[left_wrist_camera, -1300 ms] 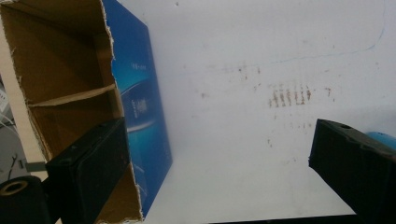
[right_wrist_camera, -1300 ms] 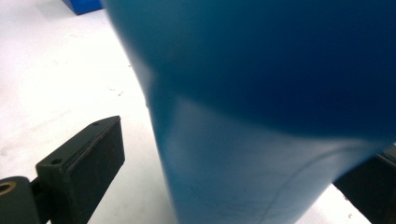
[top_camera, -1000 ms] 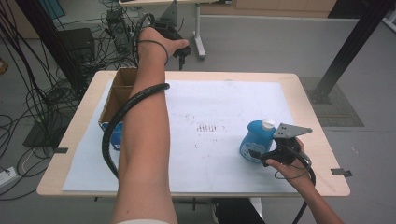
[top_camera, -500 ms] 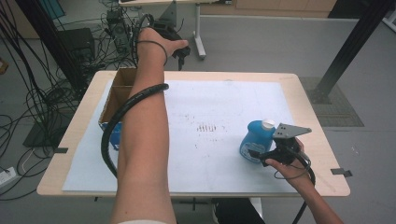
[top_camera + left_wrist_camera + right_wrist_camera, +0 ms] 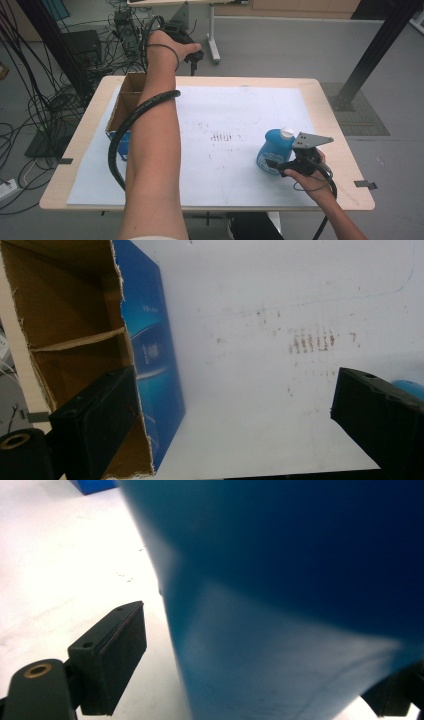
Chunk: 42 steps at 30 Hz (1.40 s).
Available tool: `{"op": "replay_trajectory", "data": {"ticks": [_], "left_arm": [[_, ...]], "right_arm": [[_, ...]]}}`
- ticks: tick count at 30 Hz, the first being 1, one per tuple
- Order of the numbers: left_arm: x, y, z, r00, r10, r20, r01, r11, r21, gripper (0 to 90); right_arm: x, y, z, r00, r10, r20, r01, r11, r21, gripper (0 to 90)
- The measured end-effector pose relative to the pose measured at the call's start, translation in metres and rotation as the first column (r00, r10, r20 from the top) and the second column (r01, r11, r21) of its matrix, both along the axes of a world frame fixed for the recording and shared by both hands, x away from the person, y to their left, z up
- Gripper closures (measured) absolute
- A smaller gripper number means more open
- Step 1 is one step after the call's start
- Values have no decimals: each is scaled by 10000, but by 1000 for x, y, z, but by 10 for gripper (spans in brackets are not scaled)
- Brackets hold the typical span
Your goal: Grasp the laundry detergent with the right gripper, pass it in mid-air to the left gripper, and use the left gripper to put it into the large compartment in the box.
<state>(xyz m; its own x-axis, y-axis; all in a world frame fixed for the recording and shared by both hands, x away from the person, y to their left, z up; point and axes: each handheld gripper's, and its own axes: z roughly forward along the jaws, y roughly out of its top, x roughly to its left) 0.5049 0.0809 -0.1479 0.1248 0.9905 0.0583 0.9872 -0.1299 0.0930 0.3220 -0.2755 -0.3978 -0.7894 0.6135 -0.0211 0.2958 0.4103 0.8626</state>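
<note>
Jaws of the right gripper (image 5: 278, 164) have been closing around the blue bottle (image 5: 272, 150) (left pad not yet touching).

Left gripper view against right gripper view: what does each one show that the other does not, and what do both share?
Left gripper view: the open cardboard box with a divider, dark smudges on the white sheet, the empty left gripper. Right gripper view: the right gripper, the blue bottle between its jaws, which have just been closing; the visible pad stands apart from it. Both: the white sheet, part of the bottle.
</note>
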Motion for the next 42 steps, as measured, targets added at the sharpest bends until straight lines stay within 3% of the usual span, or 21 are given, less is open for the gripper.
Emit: {"op": "replay_trajectory", "data": {"ticks": [14,30,42], "left_arm": [[0,0,0,10000,-9,-23,9,10000,-7,57],[1,1,-3,10000,-27,-45,27,10000,28,57],[1,-1,-3,10000,-40,-33,40,10000,39,57]], "right_arm": [[0,-1,0,10000,5,44,-5,10000,44,175],[3,-2,-4,9999,161,62,-162,9998,94,410],[3,-4,-4,9998,193,0,-193,9995,268,422]]}}
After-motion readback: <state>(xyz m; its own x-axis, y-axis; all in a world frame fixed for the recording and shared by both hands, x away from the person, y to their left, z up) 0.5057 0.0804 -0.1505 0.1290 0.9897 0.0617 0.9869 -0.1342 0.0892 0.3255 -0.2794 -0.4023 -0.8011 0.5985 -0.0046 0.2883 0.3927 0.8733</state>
